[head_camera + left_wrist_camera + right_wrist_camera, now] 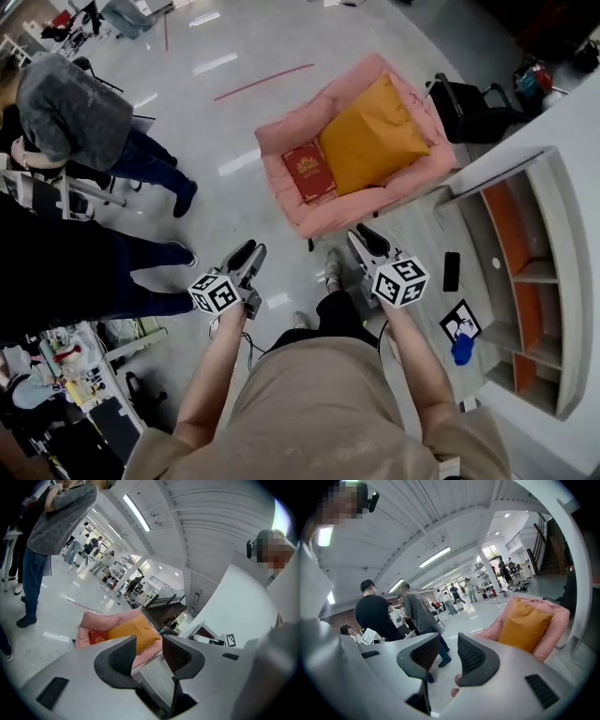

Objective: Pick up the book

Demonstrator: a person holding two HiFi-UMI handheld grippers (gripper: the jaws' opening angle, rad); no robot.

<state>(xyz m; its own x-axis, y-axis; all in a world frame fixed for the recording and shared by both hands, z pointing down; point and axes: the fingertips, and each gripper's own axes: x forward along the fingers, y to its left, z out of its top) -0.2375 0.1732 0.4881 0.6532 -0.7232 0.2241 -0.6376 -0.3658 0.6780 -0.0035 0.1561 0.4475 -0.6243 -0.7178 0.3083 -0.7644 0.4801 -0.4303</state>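
Note:
The red book (pixel 307 171) lies flat on the seat of a pink armchair (pixel 319 221), beside a large orange cushion (pixel 375 136). Both of my grippers hover over the floor, short of the chair's front edge. My left gripper (pixel 246 253) points toward the chair with its jaws a little apart and nothing between them. My right gripper (pixel 367 238) is likewise open and empty. In the left gripper view the book (pixel 97 637) shows beyond the left gripper (pixel 149 641), beside the cushion (pixel 129 634). The right gripper view has the right gripper (pixel 447 641) in front and the cushion (pixel 525 625) to its right; the book is hidden there.
A person in grey (pixel 70 112) and another in black (pixel 56 272) stand at the left. A white shelf unit (pixel 525 272) lines the right side. A black chair (pixel 469 108) stands behind the armchair. A phone (pixel 451 271) and a marker card (pixel 460 322) lie on the floor.

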